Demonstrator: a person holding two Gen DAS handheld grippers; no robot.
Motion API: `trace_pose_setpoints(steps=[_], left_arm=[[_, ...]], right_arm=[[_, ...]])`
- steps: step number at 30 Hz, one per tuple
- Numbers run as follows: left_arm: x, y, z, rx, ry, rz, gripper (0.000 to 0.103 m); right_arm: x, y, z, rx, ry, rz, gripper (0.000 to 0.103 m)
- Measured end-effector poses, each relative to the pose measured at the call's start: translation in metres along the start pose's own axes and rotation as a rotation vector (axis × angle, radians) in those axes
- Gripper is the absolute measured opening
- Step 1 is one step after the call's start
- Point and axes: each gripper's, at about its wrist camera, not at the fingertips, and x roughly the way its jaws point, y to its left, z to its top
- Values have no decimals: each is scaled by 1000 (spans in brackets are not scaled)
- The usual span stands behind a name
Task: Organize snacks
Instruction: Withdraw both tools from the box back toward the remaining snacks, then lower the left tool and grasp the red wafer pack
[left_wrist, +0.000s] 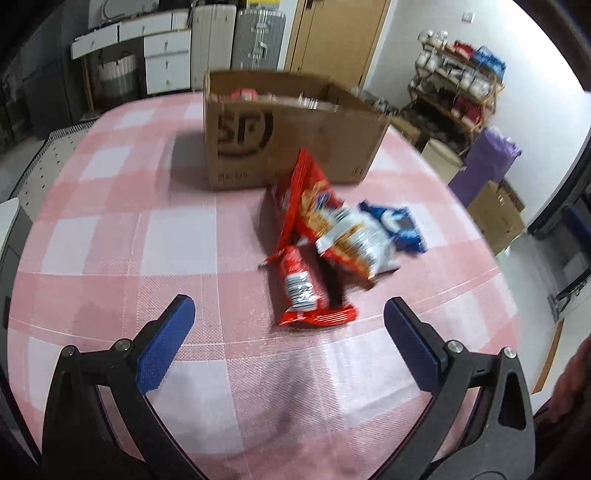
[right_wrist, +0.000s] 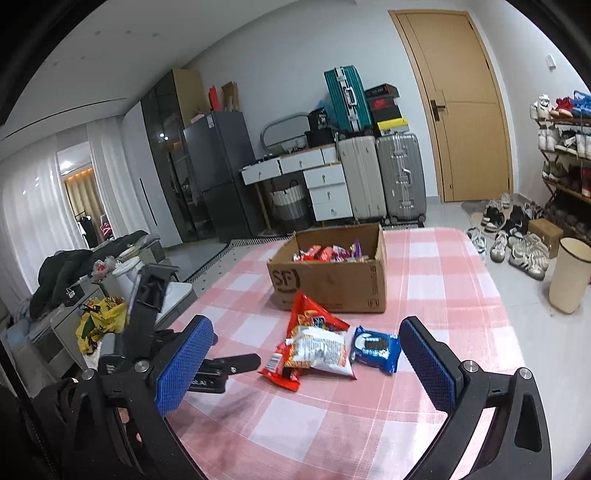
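A small pile of snacks lies on the pink-checked table (right_wrist: 443, 277): a red and white chips bag (right_wrist: 317, 343), a blue cookie pack (right_wrist: 375, 349) to its right and a small red packet (right_wrist: 280, 373) at its near left. Behind them stands an open cardboard box (right_wrist: 332, 284) with several snacks (right_wrist: 325, 253) inside. My right gripper (right_wrist: 306, 323) is wide open above the table, short of the pile. My left gripper (left_wrist: 289, 302) is open too, tilted down over the red packet (left_wrist: 306, 295), which lies just beyond its fingertips. The chips bag (left_wrist: 332, 229), cookie pack (left_wrist: 399, 225) and box (left_wrist: 288, 140) lie further on.
The left gripper's black body (right_wrist: 147, 295) stands at the table's left edge in the right wrist view. A cream bin (right_wrist: 569, 277), loose shoes (right_wrist: 517, 247) and a shoe rack (right_wrist: 565, 155) are right of the table. Suitcases (right_wrist: 399, 177) and drawers stand at the far wall.
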Motion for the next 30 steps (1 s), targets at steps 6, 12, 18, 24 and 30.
trace_pose_setpoints(steps=[6, 12, 18, 24, 30], left_arm=[[39, -8, 1, 44, 56, 84, 102], [69, -12, 12, 41, 93, 99, 102], [93, -15, 23, 22, 119, 113, 100], [89, -5, 24, 42, 77, 87, 42], [86, 18, 23, -20, 70, 2, 42]], right_arm=[[21, -19, -7, 47, 14, 32, 102], [42, -34, -16, 83, 47, 36, 102], [51, -47, -22, 103, 66, 35, 102], [58, -52, -26, 120, 81, 32, 102], [63, -45, -29, 111, 91, 51, 102]])
